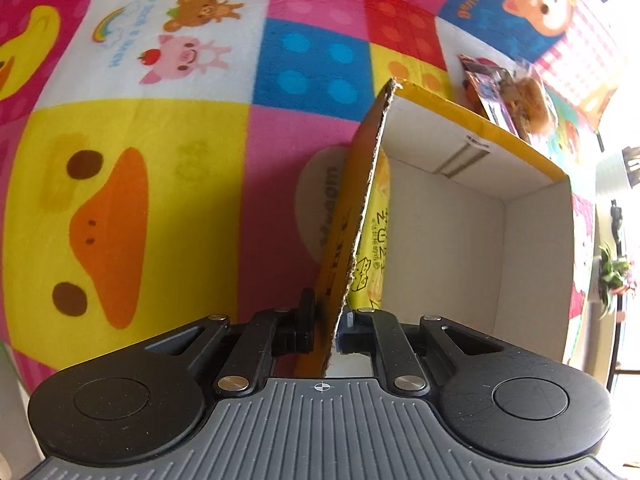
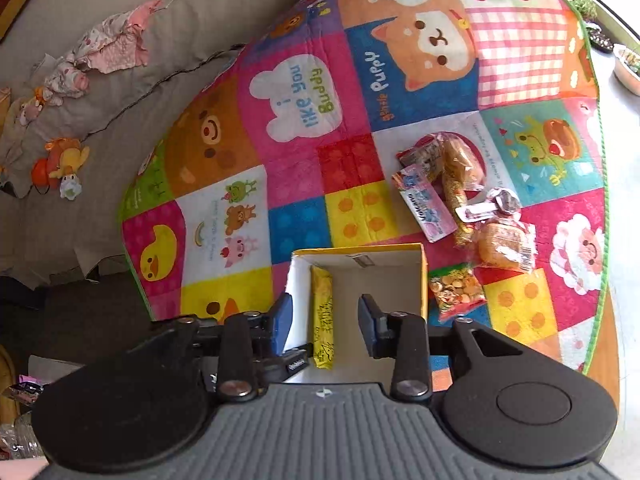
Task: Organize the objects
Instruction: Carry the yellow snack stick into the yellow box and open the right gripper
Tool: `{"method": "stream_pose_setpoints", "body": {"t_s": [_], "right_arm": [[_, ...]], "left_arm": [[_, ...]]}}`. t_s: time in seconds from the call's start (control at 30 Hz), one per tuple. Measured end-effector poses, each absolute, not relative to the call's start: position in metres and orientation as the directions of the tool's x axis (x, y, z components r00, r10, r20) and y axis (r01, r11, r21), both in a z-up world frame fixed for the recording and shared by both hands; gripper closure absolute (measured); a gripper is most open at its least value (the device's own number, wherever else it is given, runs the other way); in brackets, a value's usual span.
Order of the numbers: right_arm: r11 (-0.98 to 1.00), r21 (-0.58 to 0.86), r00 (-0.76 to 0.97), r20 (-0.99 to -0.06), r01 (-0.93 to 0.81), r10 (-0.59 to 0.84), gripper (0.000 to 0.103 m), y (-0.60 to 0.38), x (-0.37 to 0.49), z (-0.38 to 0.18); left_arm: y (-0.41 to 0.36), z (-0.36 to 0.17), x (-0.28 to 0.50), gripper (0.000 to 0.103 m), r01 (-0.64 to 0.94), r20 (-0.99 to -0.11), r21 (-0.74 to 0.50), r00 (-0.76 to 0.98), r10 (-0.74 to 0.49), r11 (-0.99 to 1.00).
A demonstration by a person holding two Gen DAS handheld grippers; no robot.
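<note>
Your left gripper (image 1: 326, 328) is clamped on the near wall of the box (image 1: 460, 216), one finger outside, one inside. That grip looks meant to steady the box on the soft mat (image 1: 160, 160) so it won't slide or tip while you load w/ the other hand.

Your right gripper (image 2: 324, 320) hangs over the box (image 2: 420, 276) w/ fingers apart and nothing between them. Directly below, a yellow pack (image 2: 322, 312) lies inside along the left wall. In the left view the same pack (image 1: 374, 240) sits tight against the wall you're pinching, which leaves most of the floor free for more.

The rest is not yet packed: a snack pile (image 2: 464, 196) sits on the mat beyond the box's right corner, w/ a cracker bag (image 2: 456, 290) just beside the box's right wall.

Judging by this, you're early on, w/ one item in and several out. Next pick is prob. the cracker bag, since it's closest. Keep the left clamp light; the cardboard edge already looks frayed and could bend if you lever it.
</note>
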State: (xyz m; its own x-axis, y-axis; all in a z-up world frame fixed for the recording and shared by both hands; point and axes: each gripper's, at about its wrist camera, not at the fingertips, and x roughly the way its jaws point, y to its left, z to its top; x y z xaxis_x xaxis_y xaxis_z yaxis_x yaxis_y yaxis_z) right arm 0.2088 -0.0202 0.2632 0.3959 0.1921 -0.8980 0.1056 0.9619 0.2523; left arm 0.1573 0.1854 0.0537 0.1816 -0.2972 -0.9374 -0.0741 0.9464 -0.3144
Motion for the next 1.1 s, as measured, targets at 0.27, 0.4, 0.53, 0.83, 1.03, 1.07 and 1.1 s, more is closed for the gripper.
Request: {"method": "stream_pose_setpoints", "body": {"t_s": [0.27,0.4,0.53,0.83,1.03,1.07,1.1], "right_arm": [[0.977,0.069,0.345,-0.939,0.203,-0.005,0.064,-0.098,0.158,0.241],[0.988,-0.017,0.307,-0.950,0.156,-0.065,0.064,-0.121,0.153,0.220],[0.987,0.032,0.276,-0.961,0.159,-0.013,0.060,-0.149,0.168,0.202],[0.980,-0.103,0.323,-0.946,-0.168,-0.044,0.043,-0.171,0.233,0.150],[0.870,-0.143,0.307,-0.952,-0.472,0.011,0.037,-0.160,0.263,0.106],[0.837,-0.166,0.317,-0.948,-0.522,0.009,0.036,-0.155,0.266,0.099],[0.803,-0.191,0.330,-0.944,-0.565,0.008,0.036,-0.151,0.269,0.093]], "left_arm": [[0.194,0.059,0.174,0.092,-0.236,-0.938,-0.310,0.236,-0.255,0.921],[0.182,0.061,0.181,0.092,-0.225,-0.949,-0.263,0.234,-0.210,0.938],[0.164,0.060,0.186,0.092,-0.176,-0.965,-0.213,0.193,-0.178,0.961],[0.126,0.059,0.193,0.093,0.014,-0.987,-0.065,0.145,-0.067,0.998],[0.119,0.060,0.210,0.093,0.012,-0.985,0.011,0.173,0.009,1.000],[0.118,0.059,0.214,0.093,0.012,-0.984,0.022,0.175,0.020,1.000],[0.117,0.058,0.216,0.093,0.017,-0.984,0.035,0.176,0.031,0.999]]}}
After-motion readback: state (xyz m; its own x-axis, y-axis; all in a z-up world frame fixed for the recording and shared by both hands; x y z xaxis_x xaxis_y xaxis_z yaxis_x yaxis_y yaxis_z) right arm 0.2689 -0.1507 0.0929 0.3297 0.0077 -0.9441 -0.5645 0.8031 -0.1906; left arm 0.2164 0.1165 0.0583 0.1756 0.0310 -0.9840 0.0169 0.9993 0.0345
